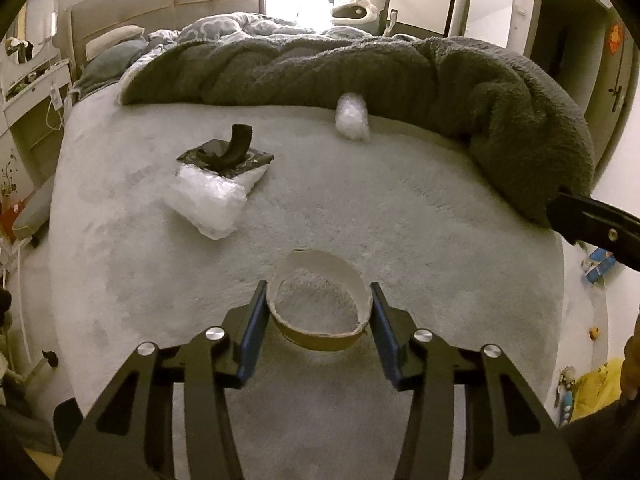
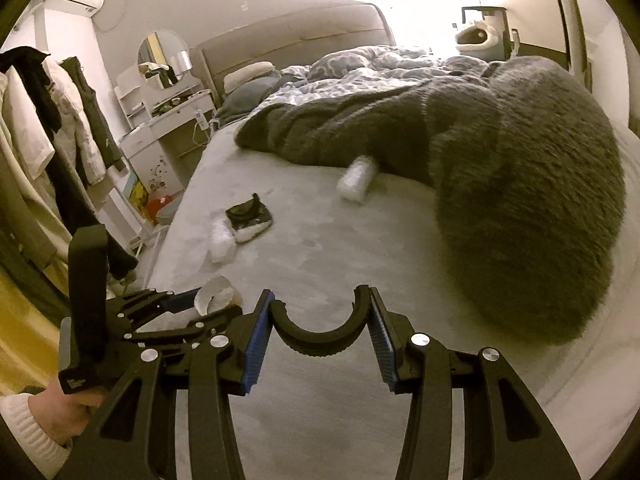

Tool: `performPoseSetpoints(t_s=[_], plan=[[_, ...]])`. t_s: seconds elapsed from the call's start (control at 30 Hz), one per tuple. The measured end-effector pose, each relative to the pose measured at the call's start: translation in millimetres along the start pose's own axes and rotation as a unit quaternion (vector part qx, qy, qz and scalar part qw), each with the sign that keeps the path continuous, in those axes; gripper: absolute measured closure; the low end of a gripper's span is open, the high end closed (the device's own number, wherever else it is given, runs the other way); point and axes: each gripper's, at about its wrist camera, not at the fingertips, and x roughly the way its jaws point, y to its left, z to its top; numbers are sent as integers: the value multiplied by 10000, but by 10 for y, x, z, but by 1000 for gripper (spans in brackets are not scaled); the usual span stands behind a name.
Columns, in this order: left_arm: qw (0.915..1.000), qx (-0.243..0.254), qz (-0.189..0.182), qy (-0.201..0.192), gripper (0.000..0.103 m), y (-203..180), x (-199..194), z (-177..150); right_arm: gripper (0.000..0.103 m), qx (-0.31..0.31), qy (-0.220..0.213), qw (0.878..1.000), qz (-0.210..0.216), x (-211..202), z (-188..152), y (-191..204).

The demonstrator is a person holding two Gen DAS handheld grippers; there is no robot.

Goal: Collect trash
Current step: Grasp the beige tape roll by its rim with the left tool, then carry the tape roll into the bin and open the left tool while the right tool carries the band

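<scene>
Bedroom: bed (image 1: 320, 208), dark blanket (image 1: 400, 72)

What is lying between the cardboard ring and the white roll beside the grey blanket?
Nothing: in the left wrist view, only bare bed cover lies between the cardboard ring and the white roll.

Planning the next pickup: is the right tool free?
No. The right tool is clamped on a curved black plastic piece held between its blue pads.

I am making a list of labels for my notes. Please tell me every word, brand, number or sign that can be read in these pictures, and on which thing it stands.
No text can be read.
Left gripper handle: a small pale mark near its lower end, too blurred to read.
Red decoration on the door: blurred, no characters legible.
Blue box on the floor: print too small to read.
</scene>
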Motion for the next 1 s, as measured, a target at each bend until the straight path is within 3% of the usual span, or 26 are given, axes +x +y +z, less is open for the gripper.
performPoseSetpoints(t_s=[0.5, 0.73, 1.0], plan=[[9996, -130, 75, -238, 52, 229, -464, -201, 56, -256, 102, 9995, 140, 83, -14, 597], [9988, -318, 128, -351, 52, 486, -716, -398, 56, -229, 327, 9989, 231, 193, -141, 886], [9958, -724, 481, -279, 52, 950, -947, -698, 56, -311, 386, 9980, 388, 192, -213, 1299]])
